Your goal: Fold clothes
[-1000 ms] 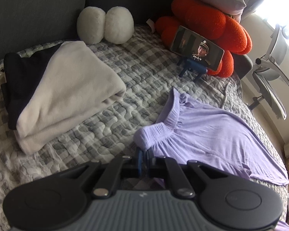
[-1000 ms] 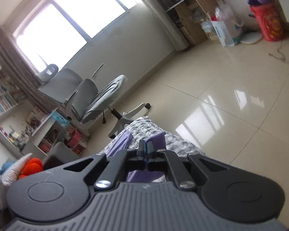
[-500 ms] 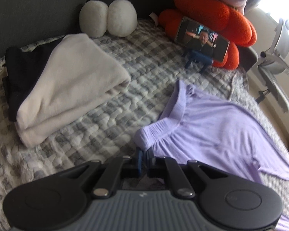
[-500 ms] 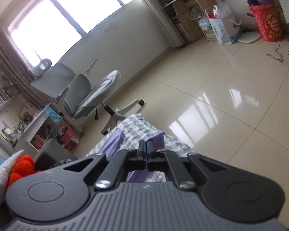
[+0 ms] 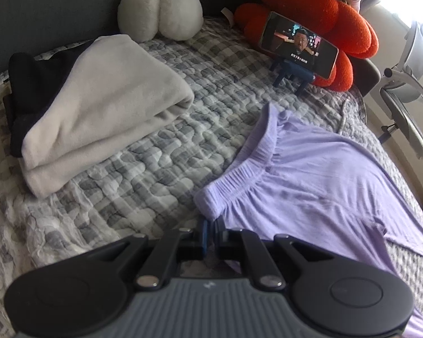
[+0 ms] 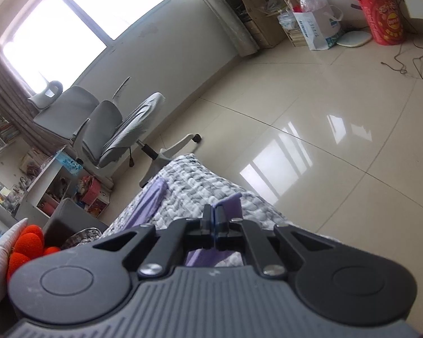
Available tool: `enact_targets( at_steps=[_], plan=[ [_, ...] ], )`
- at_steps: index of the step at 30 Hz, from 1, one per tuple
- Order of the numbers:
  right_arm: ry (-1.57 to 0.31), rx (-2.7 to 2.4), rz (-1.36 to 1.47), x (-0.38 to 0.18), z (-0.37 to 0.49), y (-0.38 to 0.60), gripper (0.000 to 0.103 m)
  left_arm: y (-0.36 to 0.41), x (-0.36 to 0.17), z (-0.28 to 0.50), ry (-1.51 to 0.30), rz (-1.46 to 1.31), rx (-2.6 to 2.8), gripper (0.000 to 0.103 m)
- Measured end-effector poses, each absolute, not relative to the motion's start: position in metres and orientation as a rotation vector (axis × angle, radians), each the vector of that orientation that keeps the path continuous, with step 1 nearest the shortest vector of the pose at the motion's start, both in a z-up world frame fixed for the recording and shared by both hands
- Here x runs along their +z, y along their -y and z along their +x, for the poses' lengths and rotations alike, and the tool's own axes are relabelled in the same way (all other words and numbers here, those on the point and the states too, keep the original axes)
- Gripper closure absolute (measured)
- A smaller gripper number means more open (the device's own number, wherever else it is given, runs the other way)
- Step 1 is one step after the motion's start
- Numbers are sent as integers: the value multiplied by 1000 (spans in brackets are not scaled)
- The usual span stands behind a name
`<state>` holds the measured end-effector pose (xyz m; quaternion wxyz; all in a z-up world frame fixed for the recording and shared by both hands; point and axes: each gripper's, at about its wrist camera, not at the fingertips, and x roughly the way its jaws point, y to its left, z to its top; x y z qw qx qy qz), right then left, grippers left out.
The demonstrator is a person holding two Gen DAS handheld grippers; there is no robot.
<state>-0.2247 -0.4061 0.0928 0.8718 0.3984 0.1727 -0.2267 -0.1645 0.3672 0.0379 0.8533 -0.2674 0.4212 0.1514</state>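
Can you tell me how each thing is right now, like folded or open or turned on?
Purple garment: spread flat on the bed, not folded.
Cream garment: folded.
Dark garment: lying under the cream one.
Phone: on, propped on its stand.
Left hand-held gripper: shut on the purple garment's waistband corner.
Right hand-held gripper: shut on purple fabric.

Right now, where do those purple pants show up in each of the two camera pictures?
Left wrist view: the purple pants fill the lower right, spread on the quilt, waistband corner pinched in the left tool.
Right wrist view: only strips show at lower centre, one edge pinched in the right tool.
Shared landmark: the grey office chair, at the right edge of the left view.
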Motion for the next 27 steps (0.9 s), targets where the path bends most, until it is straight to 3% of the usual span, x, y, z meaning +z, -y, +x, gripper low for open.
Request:
enact_targets(
  at_steps=[9, 27],
  plan=[
    [-348, -448, 822, 98, -173, 420, 101, -368, 58, -147, -892, -650, 328, 98],
    [-484, -461, 823, 76, -37, 436, 101, -362, 64, -34, -1007, -597, 418, 98]
  ],
)
